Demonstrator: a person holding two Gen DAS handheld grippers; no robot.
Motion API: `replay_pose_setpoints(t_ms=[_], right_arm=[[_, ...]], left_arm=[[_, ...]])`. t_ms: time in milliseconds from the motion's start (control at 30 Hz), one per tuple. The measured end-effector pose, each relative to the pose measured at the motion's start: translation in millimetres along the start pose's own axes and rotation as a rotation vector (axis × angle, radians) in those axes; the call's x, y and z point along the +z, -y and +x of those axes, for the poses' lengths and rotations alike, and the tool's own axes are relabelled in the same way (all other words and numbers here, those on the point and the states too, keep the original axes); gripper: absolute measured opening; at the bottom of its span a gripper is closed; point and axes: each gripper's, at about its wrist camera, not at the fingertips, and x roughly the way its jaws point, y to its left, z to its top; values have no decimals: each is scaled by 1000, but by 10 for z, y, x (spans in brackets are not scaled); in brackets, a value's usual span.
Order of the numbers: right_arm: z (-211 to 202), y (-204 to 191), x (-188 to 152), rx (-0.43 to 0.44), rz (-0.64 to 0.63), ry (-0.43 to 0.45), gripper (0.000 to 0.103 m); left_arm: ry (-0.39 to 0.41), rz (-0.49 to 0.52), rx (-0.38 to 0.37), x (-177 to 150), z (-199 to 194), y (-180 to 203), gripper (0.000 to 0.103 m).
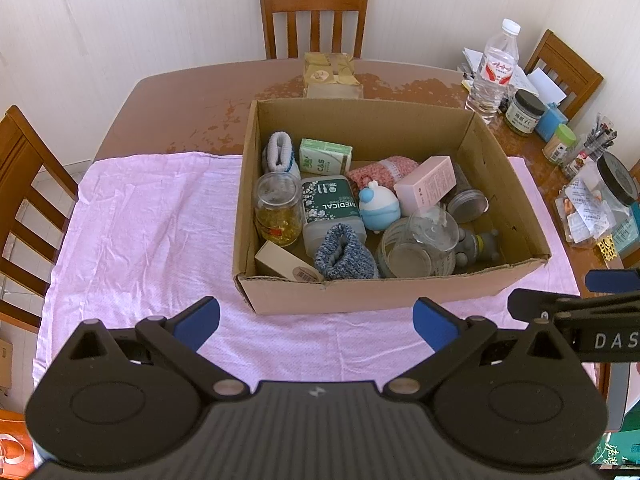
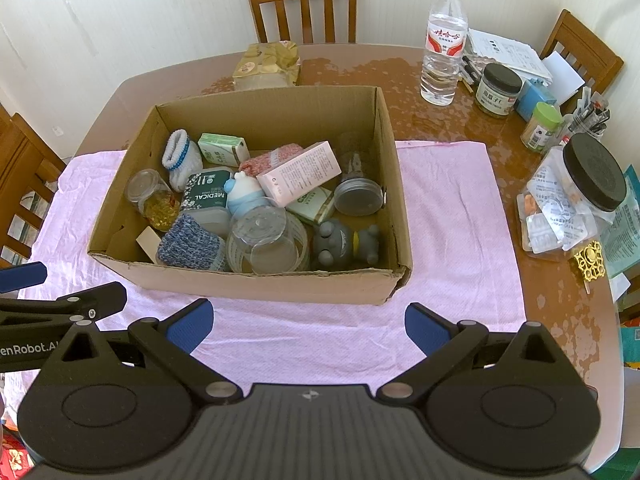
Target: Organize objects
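two grippers, both mine, both hovering low over the pink cloth (image 1: 152,216) on the near side of the table (image 1: 180,96), tips aimed at the cardboard box (image 1: 360,292). left gripper (image 1: 316,322) has its blue pads spread wide with nothing between them, and the right gripper (image 2: 309,322) is spread the same way, also holding nothing. from the left wrist view the right one pokes in at the right edge, so they sit side by side.

the box sits on the cloth just ahead of my fingertips, not touching them. inside it's a jumble: a blue knit sock (image 1: 345,254) against the near wall, a glass jar (image 1: 278,210) with yellow stuff on the left, a green medical pack (image 1: 330,204), a pink carton (image 2: 298,172), a grey toy (image 2: 346,244) in the near right corner.
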Motion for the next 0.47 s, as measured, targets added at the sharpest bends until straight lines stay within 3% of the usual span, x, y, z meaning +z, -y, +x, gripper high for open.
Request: replay_pose_setpoints(t_ms=[467], right_arm=[[-16, -24, 2, -4, -2, 2, 103]], left_arm=[[-1, 0, 2, 0, 9, -13, 102]])
